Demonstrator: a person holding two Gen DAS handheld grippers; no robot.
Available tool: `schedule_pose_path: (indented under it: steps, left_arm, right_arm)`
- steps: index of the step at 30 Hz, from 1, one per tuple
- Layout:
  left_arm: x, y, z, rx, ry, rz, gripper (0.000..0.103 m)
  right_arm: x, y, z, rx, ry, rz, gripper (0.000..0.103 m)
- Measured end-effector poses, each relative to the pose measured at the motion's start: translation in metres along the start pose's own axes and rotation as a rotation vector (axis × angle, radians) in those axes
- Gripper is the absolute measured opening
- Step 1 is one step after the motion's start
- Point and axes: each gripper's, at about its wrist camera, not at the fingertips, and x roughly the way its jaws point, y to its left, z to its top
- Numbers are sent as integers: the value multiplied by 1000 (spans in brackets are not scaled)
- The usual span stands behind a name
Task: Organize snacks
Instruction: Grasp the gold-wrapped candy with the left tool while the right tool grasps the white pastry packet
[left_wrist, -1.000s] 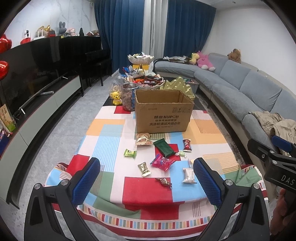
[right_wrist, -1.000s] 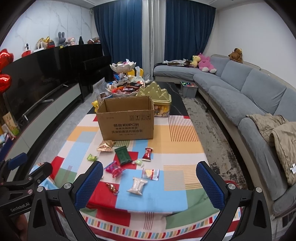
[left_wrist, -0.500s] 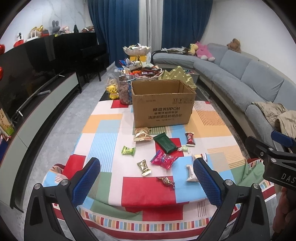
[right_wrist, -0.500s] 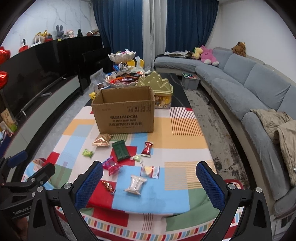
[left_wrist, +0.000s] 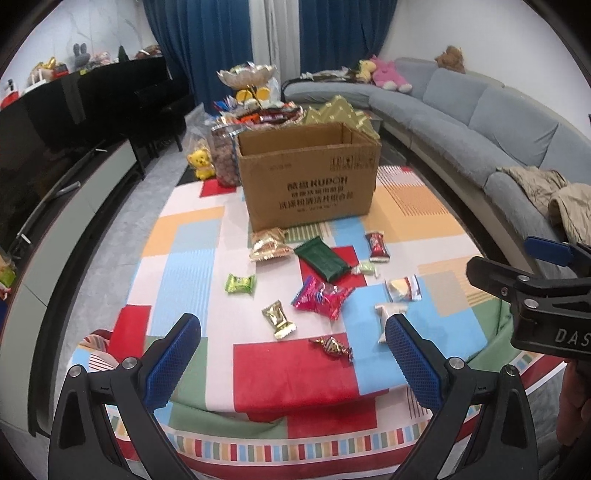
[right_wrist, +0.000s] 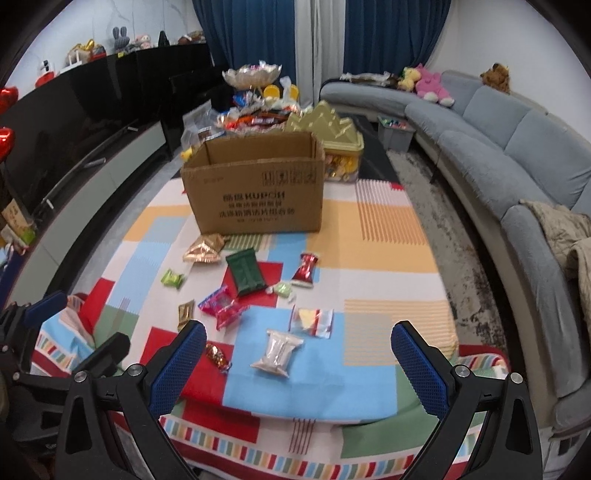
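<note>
Several wrapped snacks lie loose on the patchwork tablecloth (left_wrist: 295, 373) in front of an open cardboard box (left_wrist: 308, 177) (right_wrist: 255, 188). Among them are a dark green packet (left_wrist: 321, 258) (right_wrist: 245, 271), a pink packet (left_wrist: 322, 295) (right_wrist: 221, 306), a red candy (left_wrist: 376, 245) (right_wrist: 306, 271) and a silver pouch (right_wrist: 277, 352). My left gripper (left_wrist: 293, 354) hovers open above the table's near edge, nothing between its blue pads. My right gripper (right_wrist: 298, 360) is open too, over the near edge, with the silver pouch seen between its fingers below.
Behind the box stand a gold tin (right_wrist: 328, 129), a jar (left_wrist: 221, 155), a yellow toy (left_wrist: 201, 164) and a tiered dish of sweets (right_wrist: 253, 77). A grey sofa (right_wrist: 517, 155) runs along the right, a dark TV cabinet (left_wrist: 55, 155) along the left.
Both grippers have moved forward and lower toward the table, so the snacks and box look larger. Both stay open and hold nothing.
</note>
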Motion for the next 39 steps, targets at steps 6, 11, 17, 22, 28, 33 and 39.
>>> schedule_pose_path:
  steps: [6,11,17,22,28,33,39]
  left_arm:
    - [22,-8,-2,52,49,-6,98]
    - [39,-15,-4,95,88,-35,94]
    - [65,-22,-6,132,128,-74,92]
    - [87,-26,-11,147,180,-106,86]
    - [111,-28,-18,158,252,-130,81]
    - [126,-32,-23,179,291,-138,77]
    - [142,-34,-25,195,313,-142,76]
  right_arm:
    - [23,1,-1,-1,89,16,93]
    - [41,0,2,5,146,25,93]
    - [65,1,6,3,198,37,88]
    - [90,0,3,10,266,50,83]
    - [115,1,-3,21,336,65,82]
    - [132,3,-6,22,378,77,82]
    - [156,4,-10,34,436,90,76]
